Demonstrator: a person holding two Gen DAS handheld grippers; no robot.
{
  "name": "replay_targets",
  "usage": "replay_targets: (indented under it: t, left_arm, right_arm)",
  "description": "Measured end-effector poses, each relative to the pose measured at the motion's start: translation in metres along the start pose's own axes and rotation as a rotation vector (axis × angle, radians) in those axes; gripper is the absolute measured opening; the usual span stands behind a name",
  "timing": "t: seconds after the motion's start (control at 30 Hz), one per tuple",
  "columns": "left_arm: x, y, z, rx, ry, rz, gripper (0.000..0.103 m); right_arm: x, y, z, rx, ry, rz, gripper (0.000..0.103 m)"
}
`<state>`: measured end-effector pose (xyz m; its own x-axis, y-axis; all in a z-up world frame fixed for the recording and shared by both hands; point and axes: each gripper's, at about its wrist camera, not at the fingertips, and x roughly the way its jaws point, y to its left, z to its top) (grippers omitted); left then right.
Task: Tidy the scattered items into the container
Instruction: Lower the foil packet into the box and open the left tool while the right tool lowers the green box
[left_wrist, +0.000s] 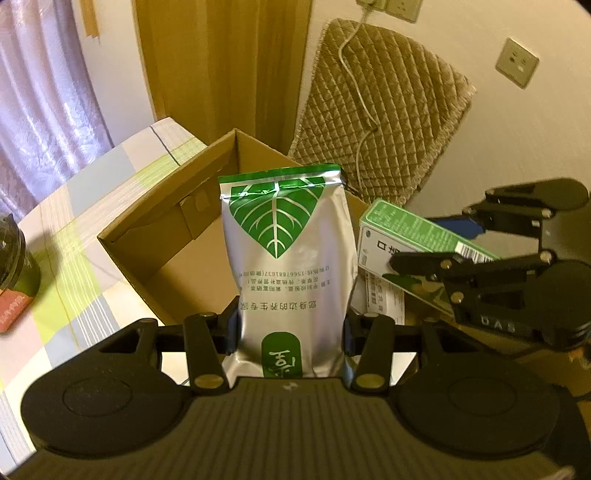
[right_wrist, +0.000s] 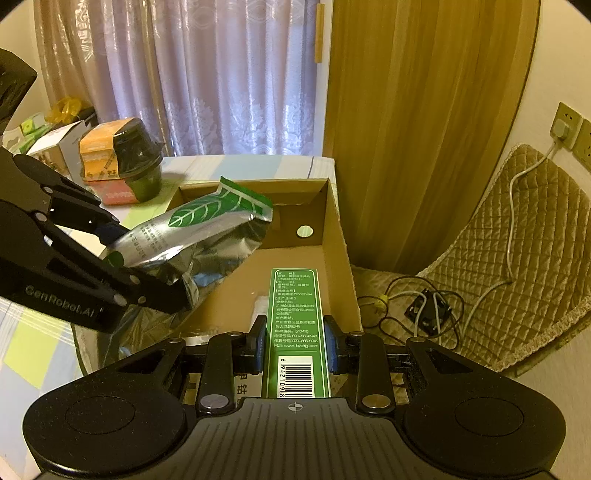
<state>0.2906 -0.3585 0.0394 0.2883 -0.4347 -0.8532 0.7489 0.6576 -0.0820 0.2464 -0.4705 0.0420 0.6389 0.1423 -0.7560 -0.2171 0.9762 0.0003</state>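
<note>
left gripper (left_wrist: 290, 332) jaws clamp silver leaf-printed foil pouch (left_wrist: 288, 258) over open brown cardboard box (left_wrist: 162, 229) | right gripper (right_wrist: 294, 339) jaws clamp long green carton (right_wrist: 295, 325), its far end hiding the box floor

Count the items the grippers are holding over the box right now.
2: a silver leaf pouch in the left gripper, a green carton in the right gripper, both above the cardboard box.

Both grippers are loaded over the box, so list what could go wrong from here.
1. The left gripper pinches the silver leaf pouch only near its bottom; the soft pouch may flop or slip.
2. The right gripper, holding the green carton, hangs close beside it over the cardboard box; lowering both together risks a collision.
</note>
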Motion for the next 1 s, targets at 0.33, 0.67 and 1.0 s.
replay_targets:
  t: [0.33, 0.67, 1.0]
  left_arm:
    - [0.011, 0.019, 0.004, -0.144, -0.018, -0.023, 0.044]
    - [0.022, 0.040, 0.003, -0.343, -0.036, -0.035, 0.044]
    - [0.027, 0.051, -0.001, -0.510, -0.044, -0.026, 0.044]
  right_arm:
    - [0.005, -0.001, 0.003, 0.002, 0.003, 0.000, 0.033]
    - [0.017, -0.003, 0.004, 0.003, 0.009, -0.002, 0.033]
    - [0.023, -0.001, 0.005, 0.004, 0.007, -0.001, 0.033]
